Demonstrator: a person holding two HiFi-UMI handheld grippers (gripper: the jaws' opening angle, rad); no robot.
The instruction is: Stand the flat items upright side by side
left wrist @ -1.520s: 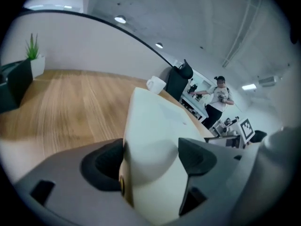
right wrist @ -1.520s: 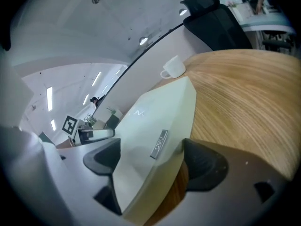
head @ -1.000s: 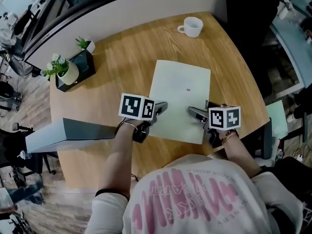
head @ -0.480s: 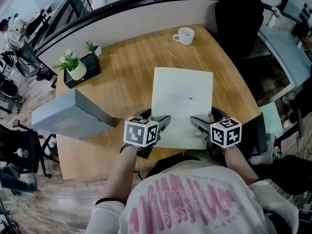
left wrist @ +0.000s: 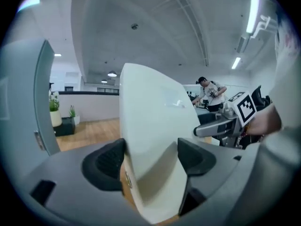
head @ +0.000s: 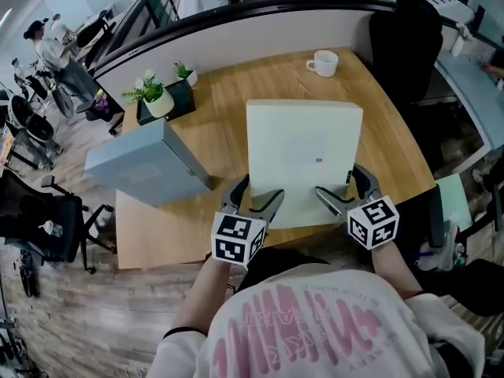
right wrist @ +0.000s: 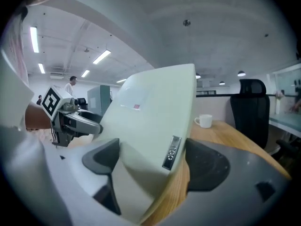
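Observation:
A pale green flat box file point(head: 303, 160) is tilted up off the wooden table point(head: 228, 77), its far edge still down. My left gripper point(head: 256, 197) grips its near left corner and my right gripper point(head: 346, 191) its near right corner. In the left gripper view the file point(left wrist: 150, 126) fills the gap between the dark pads point(left wrist: 106, 161). In the right gripper view the file point(right wrist: 150, 112) sits between the jaws with its spine label facing the right pad point(right wrist: 207, 166). A grey box file point(head: 146, 164) stands on the table's left side.
A white cup point(head: 324, 63) stands at the table's far right. Potted plants in a black tray point(head: 161, 97) sit at the far left by the partition. A black chair point(head: 409, 38) is beyond the right edge. People point(head: 55, 46) are in the background.
The pale file lay flat a second ago; its near edge has risen with both grippers, which moved up and toward me. The grey file has not visibly shifted on the table.

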